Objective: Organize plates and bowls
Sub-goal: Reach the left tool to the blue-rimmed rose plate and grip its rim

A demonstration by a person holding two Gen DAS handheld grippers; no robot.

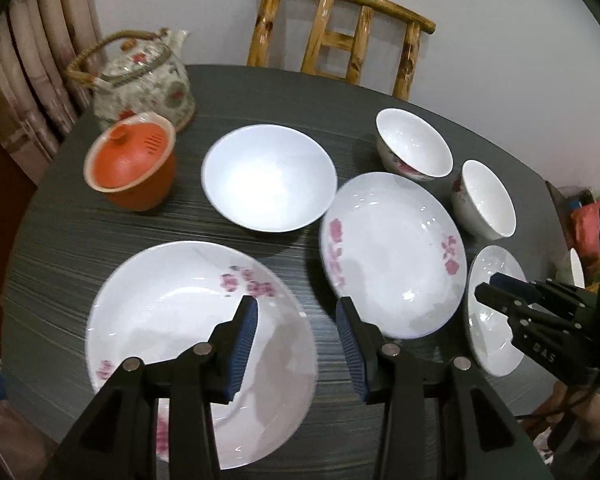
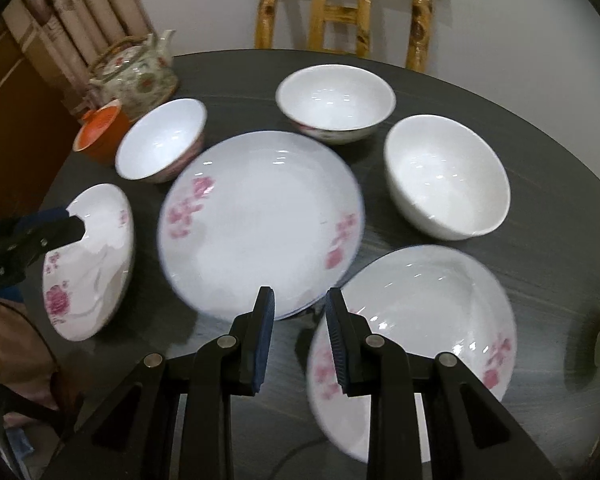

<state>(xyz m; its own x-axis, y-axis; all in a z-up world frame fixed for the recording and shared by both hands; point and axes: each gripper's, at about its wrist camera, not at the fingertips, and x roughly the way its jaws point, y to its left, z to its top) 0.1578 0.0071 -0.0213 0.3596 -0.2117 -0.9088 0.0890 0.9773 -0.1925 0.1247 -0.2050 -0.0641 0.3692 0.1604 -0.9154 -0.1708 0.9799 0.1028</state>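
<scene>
The desk [image 1: 100, 240] is finished in matt dark grey with a fine streaked grain. The plates [image 2: 260, 220] and bowls [image 2: 448, 176] are glazed white ceramic, glossy, with pink floral print. The chair [image 1: 340, 28] is varnished knotty wood. The hand-held gripper [image 1: 298, 344] fingers are matt black plastic, fitted with ribbed blue pads [image 1: 246, 344] and metal pins.

Black tongs [image 1: 297, 312] (silver rivets) carry ribbed blue pads [image 1: 246, 344].
</scene>
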